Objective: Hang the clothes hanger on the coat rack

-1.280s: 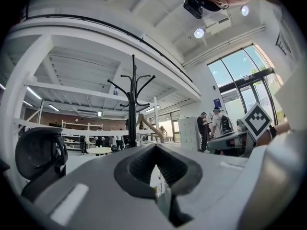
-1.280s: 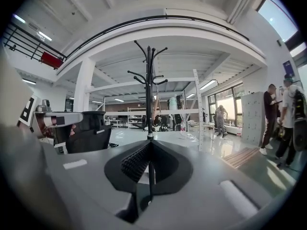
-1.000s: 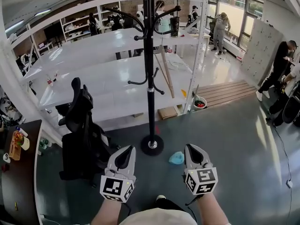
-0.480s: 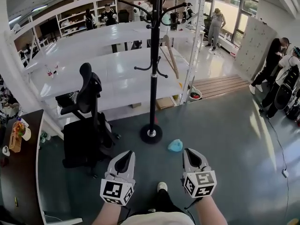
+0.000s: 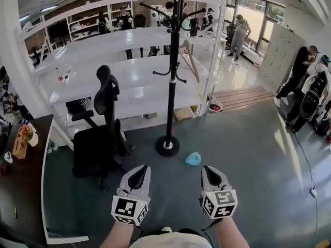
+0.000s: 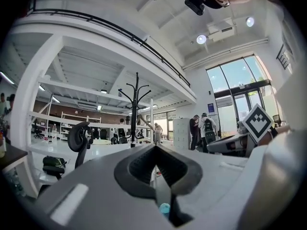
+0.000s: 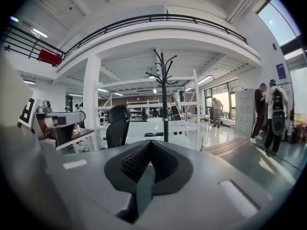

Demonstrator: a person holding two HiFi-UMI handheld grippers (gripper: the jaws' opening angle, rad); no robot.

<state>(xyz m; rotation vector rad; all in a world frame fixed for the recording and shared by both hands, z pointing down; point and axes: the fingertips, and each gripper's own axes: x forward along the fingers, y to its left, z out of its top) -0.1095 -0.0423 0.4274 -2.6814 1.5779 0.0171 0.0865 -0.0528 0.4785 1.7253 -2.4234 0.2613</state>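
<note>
Left hand-held gripper: held low in front of the person, pointing at the floor ahead; jaws pressed together, nothing between them.
Right hand-held gripper: level with the left one and a little apart from it; jaws likewise closed on nothing.
Coat rack: black, upright on its round base on the grey floor, straight ahead of both grippers and well apart from them.
Clothes hanger: I can't pick one out for sure; a pale wooden piece shows just right of the rack's arms.
Office chair: black, left of the rack.
Blue object: on the floor between the rack's base and the right gripper.
Dark worktop: far left.
</note>
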